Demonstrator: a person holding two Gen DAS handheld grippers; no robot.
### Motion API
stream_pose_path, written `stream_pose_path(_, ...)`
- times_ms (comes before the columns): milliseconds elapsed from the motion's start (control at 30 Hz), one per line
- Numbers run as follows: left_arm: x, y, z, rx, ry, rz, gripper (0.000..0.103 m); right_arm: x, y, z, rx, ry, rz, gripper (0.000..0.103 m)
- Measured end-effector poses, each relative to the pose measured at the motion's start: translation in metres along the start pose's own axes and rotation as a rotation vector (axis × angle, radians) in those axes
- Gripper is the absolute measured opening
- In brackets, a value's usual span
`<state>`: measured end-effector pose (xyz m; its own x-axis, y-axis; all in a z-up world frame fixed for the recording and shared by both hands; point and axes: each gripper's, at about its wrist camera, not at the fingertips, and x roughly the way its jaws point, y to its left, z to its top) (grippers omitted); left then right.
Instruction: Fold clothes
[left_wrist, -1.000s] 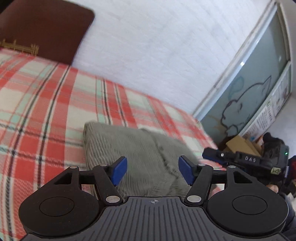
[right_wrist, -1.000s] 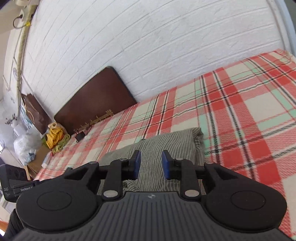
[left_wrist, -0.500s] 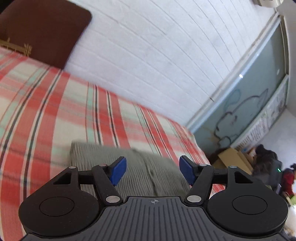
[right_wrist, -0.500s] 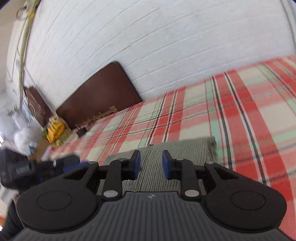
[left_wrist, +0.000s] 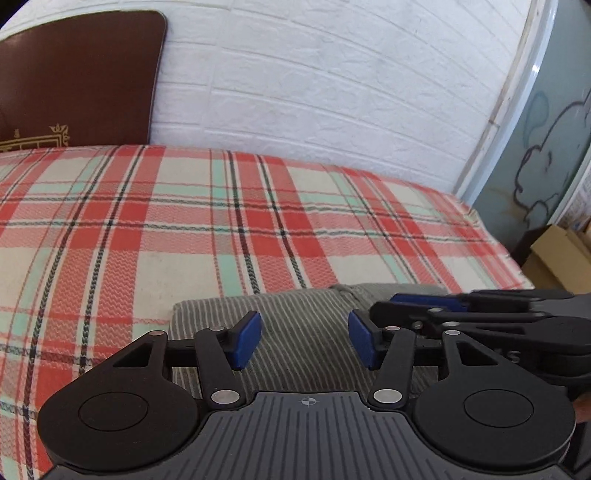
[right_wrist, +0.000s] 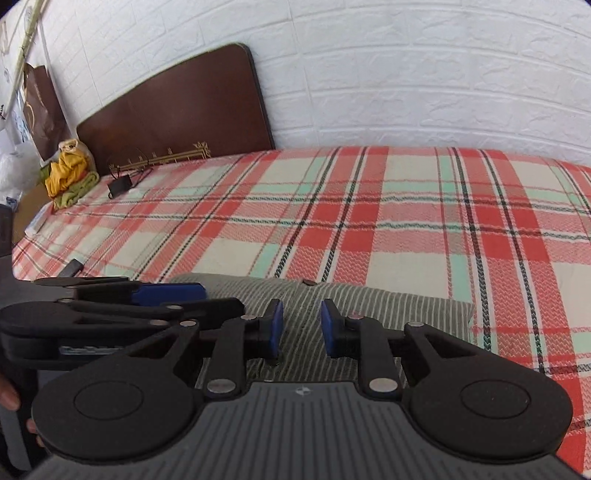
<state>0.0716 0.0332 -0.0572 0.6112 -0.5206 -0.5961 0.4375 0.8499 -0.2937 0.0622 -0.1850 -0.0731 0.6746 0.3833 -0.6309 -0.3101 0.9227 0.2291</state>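
Note:
A folded grey striped garment (left_wrist: 295, 317) lies on the red, cream and mint plaid bed cover (left_wrist: 184, 236) near the front edge. My left gripper (left_wrist: 304, 343) hovers over it, open wide, with nothing between its blue pads. My right gripper (right_wrist: 302, 328) is above the same garment (right_wrist: 388, 306), open by a narrow gap and holding nothing. The two grippers sit side by side. The right gripper (left_wrist: 406, 306) enters the left wrist view from the right. The left gripper (right_wrist: 207, 297) enters the right wrist view from the left. The garment's near part is hidden behind the gripper bodies.
A brown headboard (right_wrist: 177, 110) leans on the white brick wall (left_wrist: 332, 92) behind the bed. Yellow and green clothes (right_wrist: 70, 173) are piled at the far left corner, with a small black item (right_wrist: 120, 184) nearby. Cardboard boxes (left_wrist: 554, 254) and a painted glass panel (left_wrist: 546, 147) stand to the right.
Both views have swung to face the wall squarely, and the two grippers have come together side by side over the garment. Neither gripper's jaw gap has changed.

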Motion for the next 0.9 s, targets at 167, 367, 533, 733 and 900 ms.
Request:
stream_pose_path(167,-0.010,0.001,0.005,0.043,-0.028,0.045,0.069,0.005,0.007,0.002,-0.039,0.021,-0.019,0.016)
stream_pose_path(367,0.006,0.001,0.006,0.097,0.032,0.057,0.070,0.009,0.008,0.005,-0.043,0.045,-0.027,0.007)
stream_pose_path(533,0.017,-0.004,0.003,0.124,0.056,0.053,0.072,0.010,0.009,0.006,-0.041,0.047,-0.030,0.009)
stream_pose_path(733,0.025,-0.005,-0.003,0.133,0.078,0.055,0.074,0.015,0.001,0.005,-0.001,0.060,-0.029,0.002)
stream_pose_path(900,0.027,-0.007,-0.005,0.142,0.083,0.052,0.076,0.006,-0.002,0.010,0.038,0.029,0.006,0.002)
